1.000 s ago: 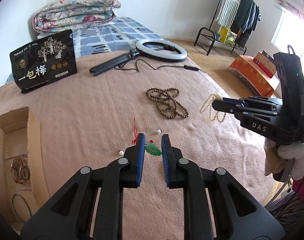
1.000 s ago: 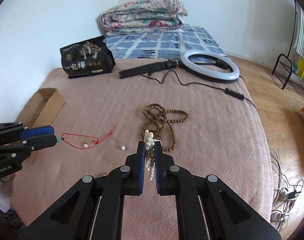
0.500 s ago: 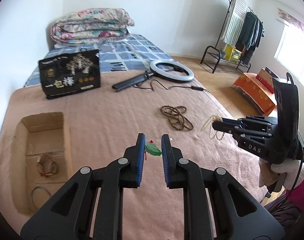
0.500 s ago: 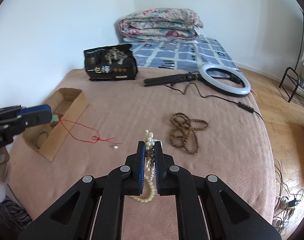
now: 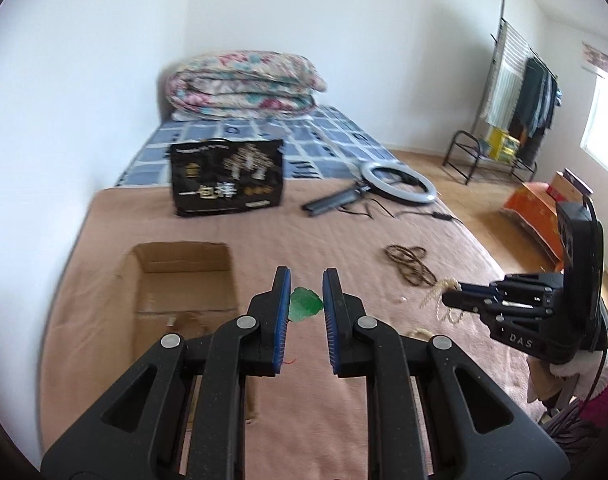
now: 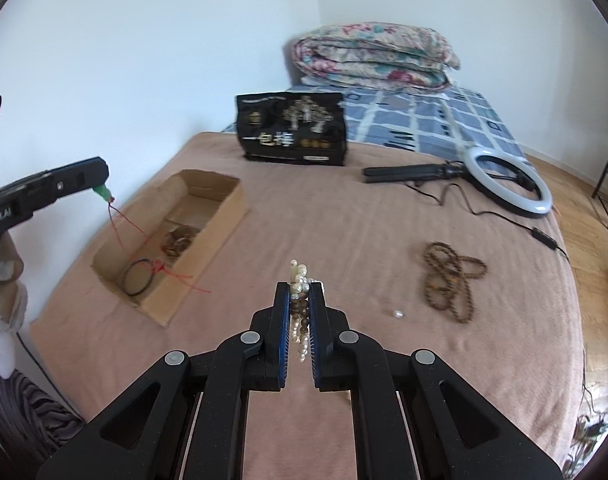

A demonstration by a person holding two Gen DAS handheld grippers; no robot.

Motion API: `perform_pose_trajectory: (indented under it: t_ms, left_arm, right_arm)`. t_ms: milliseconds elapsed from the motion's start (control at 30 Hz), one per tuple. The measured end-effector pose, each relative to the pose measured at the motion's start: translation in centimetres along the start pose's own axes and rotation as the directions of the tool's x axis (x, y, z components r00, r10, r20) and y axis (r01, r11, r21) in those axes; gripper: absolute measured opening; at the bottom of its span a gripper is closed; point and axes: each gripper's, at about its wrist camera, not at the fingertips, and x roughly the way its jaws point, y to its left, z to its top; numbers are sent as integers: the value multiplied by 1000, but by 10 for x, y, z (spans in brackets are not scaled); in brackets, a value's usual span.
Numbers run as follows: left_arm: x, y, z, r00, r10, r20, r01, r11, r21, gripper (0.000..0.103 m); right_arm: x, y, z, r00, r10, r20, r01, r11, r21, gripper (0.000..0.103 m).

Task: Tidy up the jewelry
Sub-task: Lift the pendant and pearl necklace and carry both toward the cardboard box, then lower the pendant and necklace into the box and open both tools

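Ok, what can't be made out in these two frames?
- Left wrist: near end of the cardboard box, hidden behind the left tongs.
- Right wrist: lower pearl necklace, cut off by the right tongs.
- Right wrist: items in the box, too small to identify.
- Left wrist: wooden bead necklace, blurred.

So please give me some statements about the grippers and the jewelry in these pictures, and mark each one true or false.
1. The left gripper holds a green pendant. True.
2. The right gripper is empty. False: it is shut on a pearl strand.
3. The red cord hangs from the pendant down over the box. True.
4. The brown beads lie inside the box. False: they lie on the blanket, apart from it.
5. A black ring lies in the box. True.
6. The ring light stands upright. False: it lies flat on the bed.
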Motion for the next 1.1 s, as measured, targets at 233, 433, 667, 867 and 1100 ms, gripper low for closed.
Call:
perform_pose_trajectory:
  t_ms: [233,433,667,867,1100]
  left_arm:
    - [-18,36,-2,997,75,26,-74,997,-39,15]
    - [-18,63,-6,993,113,18,-112,991,-72,15]
    - [-13,86,-2,990,138,17,-135,986,-99,15]
    - [5,102,2,990,141,-5,-141,984,-110,15]
    - [32,121,0,986,161,-48,-166,977,-132,15]
  right_arm:
    - [11,31,11,998,59,-2,-59,998,-27,7]
    - [22,66,17,993,115,-12,-115,991,-62,7]
    - [39,103,22,986,166,-37,-169,980,-105,7]
    - [58,123,24,980,190,-62,-197,973,-123,7]
    - [86,138,24,972,211,-103,-223,968,-113,7]
